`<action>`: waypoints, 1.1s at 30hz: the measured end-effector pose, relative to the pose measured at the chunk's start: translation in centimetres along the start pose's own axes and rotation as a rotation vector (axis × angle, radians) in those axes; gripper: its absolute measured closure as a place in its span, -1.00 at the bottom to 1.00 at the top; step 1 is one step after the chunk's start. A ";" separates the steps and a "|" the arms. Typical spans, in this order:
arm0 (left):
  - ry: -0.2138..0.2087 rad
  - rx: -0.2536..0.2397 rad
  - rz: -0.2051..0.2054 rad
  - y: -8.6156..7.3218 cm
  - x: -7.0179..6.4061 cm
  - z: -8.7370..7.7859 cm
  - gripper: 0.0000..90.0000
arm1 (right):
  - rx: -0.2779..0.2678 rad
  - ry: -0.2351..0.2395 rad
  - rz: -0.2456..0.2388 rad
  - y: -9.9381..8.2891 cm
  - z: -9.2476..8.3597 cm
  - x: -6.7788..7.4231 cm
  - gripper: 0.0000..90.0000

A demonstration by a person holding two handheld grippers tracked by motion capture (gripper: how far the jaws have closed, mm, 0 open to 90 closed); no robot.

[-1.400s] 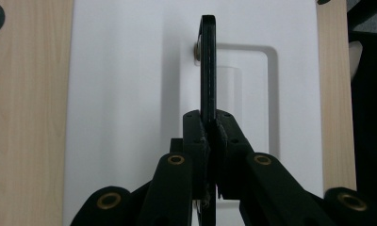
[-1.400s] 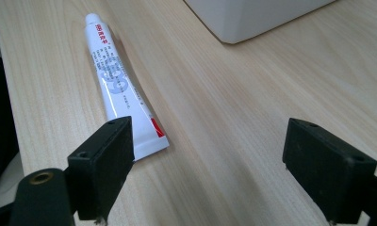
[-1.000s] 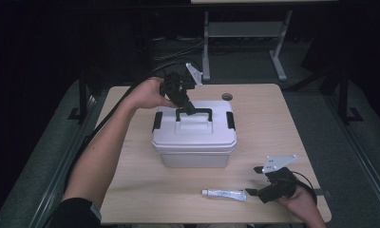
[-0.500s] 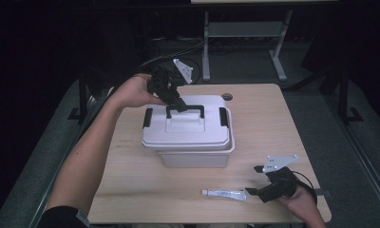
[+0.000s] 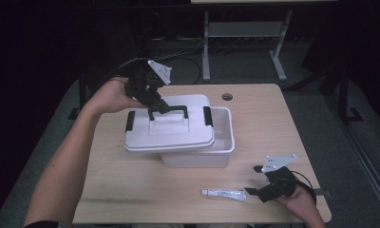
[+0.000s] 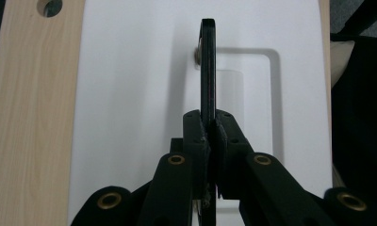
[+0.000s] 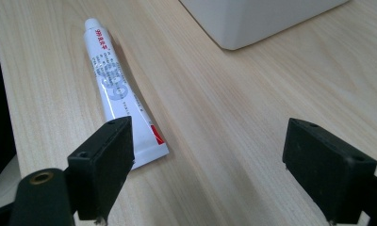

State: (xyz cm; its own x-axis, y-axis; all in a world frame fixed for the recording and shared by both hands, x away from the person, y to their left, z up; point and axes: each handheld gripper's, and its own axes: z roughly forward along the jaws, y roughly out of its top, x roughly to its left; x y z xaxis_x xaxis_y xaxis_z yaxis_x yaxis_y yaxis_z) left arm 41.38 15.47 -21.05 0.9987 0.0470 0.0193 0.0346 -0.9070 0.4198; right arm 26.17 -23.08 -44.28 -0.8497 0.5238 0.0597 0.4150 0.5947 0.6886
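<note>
My left tool (image 5: pixel 156 100), in the upper left of the high view, is clamped tight on the black handle (image 5: pixel 171 109) of the white lid (image 5: pixel 166 133). In the left gripper view the handle (image 6: pixel 208 70) stands edge-on, pinched between my two jaws, with the lid's white top (image 6: pixel 130 94) spread behind it. The lid sits off to the left of the white box (image 5: pixel 212 154), covering only part of it, so the right side of the box's inside lies open at the middle of the frame. The box stands on the wooden counter (image 5: pixel 273 123).

My right tool (image 5: pixel 254 192) rests low at the lower right of the high view, its jaws spread wide. In the right gripper view a white tube (image 7: pixel 118 89) lies flat on the counter (image 7: pixel 233 122), its crimped end just beside my left-hand jaw, and nothing is between the jaws. A corner of the box (image 7: pixel 252 21) shows at the top of that frame.
</note>
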 end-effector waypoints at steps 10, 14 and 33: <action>0.030 -0.016 -0.054 -3.4 -1.0 -1.7 0.88 | 0.001 -0.004 0.000 0.1 0.0 0.0 -0.63; 0.041 -0.027 -0.083 -5.2 -1.4 -2.3 0.88 | -0.003 -0.007 -0.006 0.3 -0.1 -0.1 -0.63; 0.074 -0.053 -0.169 -10.9 -2.7 -4.2 0.88 | 0.020 -0.008 -0.009 0.4 0.3 0.0 -0.63</action>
State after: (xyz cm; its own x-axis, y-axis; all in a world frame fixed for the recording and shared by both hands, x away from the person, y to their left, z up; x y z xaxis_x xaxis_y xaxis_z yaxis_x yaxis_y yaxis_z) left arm 38.13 26.97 -21.84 0.9733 0.2292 0.0106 0.1975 -0.8603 0.4700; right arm 26.48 -22.67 -44.22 -0.8506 0.5236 0.0479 0.4142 0.6112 0.6744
